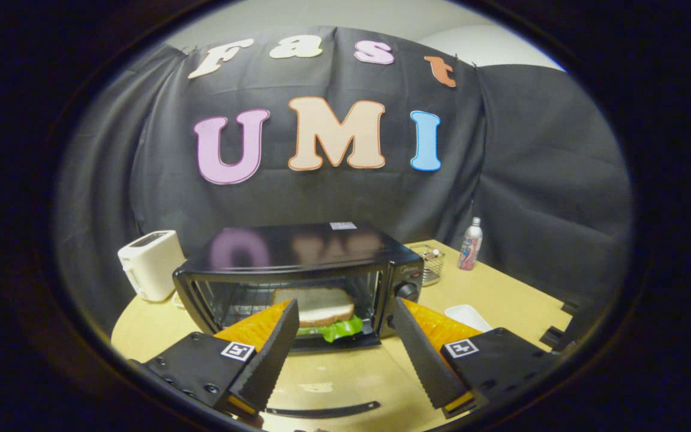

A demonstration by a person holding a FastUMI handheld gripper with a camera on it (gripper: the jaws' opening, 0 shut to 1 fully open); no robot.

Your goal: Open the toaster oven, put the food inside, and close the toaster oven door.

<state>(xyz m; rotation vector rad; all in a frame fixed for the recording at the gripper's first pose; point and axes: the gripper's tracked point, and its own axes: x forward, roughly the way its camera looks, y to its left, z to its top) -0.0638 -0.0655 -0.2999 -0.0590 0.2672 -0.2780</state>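
The black toaster oven (297, 255) stands on the round wooden table (501, 294) with its door swung down flat towards me. The door's curved handle (321, 411) shows close in, between the bases of my fingers. Inside the oven, on the wire rack, lies a sandwich (320, 305) of white bread, with green lettuce (336, 329) poking out at the front lip. My gripper (345, 306) is open, its black and orange fingers spread wide to either side of the oven mouth. The fingertips are just short of the sandwich and nothing is between them.
A white toaster (150, 264) stands left of the oven. To the oven's right are a small wire basket (430, 262), a slim bottle (470, 243) and a white dish (468, 316) near my right finger. Black cloth walls close in behind the table.
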